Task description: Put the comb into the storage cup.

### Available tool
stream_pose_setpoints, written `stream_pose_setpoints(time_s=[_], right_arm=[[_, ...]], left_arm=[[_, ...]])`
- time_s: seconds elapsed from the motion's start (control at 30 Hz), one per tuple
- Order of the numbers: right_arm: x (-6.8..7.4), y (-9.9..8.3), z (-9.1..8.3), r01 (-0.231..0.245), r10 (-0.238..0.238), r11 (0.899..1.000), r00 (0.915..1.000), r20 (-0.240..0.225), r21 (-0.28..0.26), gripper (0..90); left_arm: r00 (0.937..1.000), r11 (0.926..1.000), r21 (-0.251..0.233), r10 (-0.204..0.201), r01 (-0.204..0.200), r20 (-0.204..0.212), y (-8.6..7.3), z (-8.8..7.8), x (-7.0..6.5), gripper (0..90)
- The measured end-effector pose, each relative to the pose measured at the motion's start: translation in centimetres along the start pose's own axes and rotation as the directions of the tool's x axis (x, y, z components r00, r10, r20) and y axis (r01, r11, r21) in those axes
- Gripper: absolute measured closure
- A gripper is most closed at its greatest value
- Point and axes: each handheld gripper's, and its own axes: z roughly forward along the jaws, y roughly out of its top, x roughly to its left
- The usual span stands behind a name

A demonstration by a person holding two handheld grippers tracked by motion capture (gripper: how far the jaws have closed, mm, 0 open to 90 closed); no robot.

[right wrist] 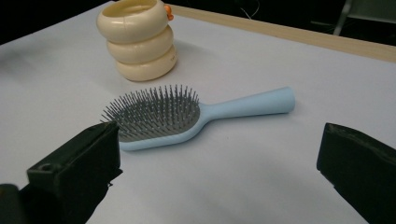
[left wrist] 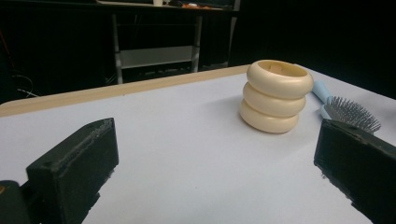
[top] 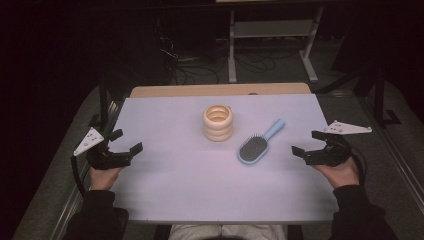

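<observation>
Where the lilac table cover (top: 165, 190) runs toward its far wooden edge, stands a cream holder (top: 218, 122), built as three fat stacked rings, smooth and matte, open at the top. Inside, as seen from the left gripper view, only a pale patch near the far rim; contents too dim to name. On the holder (right wrist: 140, 39) in the right gripper view, a small orange bit peeking from behind the upper ring, mostly hidden. Just beside the holder, not touching, lies a hairbrush (top: 260, 142) flat on the cover, bristles up: pale blue plastic body, oval grey pad of fine pins, tapered handle pointing away toward the far right. Shows as hairbrush (right wrist: 187, 114) whole in the right gripper view; hairbrush (left wrist: 348, 109) partly hidden behind the right-hand jaw in the left gripper view, handle tucked behind the holder (left wrist: 276, 95).

Left gripper (top: 122, 143) held at the cover's left edge, jaws spread wide, gripping nothing, well apart from both things. Right gripper (top: 308, 144) at the right edge, near the brush, jaws likewise wide apart and empty. Blocky black jaws with rough inner faces. Beyond the table, dark floor, cables and a pale frame, hard to make out.
</observation>
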Motion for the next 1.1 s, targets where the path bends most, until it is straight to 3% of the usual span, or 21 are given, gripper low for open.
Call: stream_pose_setpoints(time_s=[0.5, 0.8, 1.1], right_arm=[[-0.9, 3.2, -0.1, 0.045, -0.046, 0.998, 0.9985, 0.028, 0.036, 0.0], [-1.3, 4.1, 1.1, 0.068, -0.070, 0.996, 0.9969, 0.035, 0.062, 0.0], [-1.6, 5.8, 2.2, 0.083, -0.084, 0.994, 0.9962, 0.020, 0.073, 6.1]], left_arm=[[1.0000, 1.0000, 0.002, 0.002, -0.002, 0.000, 0.0, 0.1, 0.0, 0.0], [1.0000, 1.0000, 0.006, 0.005, -0.005, 0.001, 0.0, 0.1, 0.0, 0.0], [1.0000, 0.9999, 0.011, 0.007, -0.007, 0.001, 0.0, 0.2, -0.1, 0.0]])
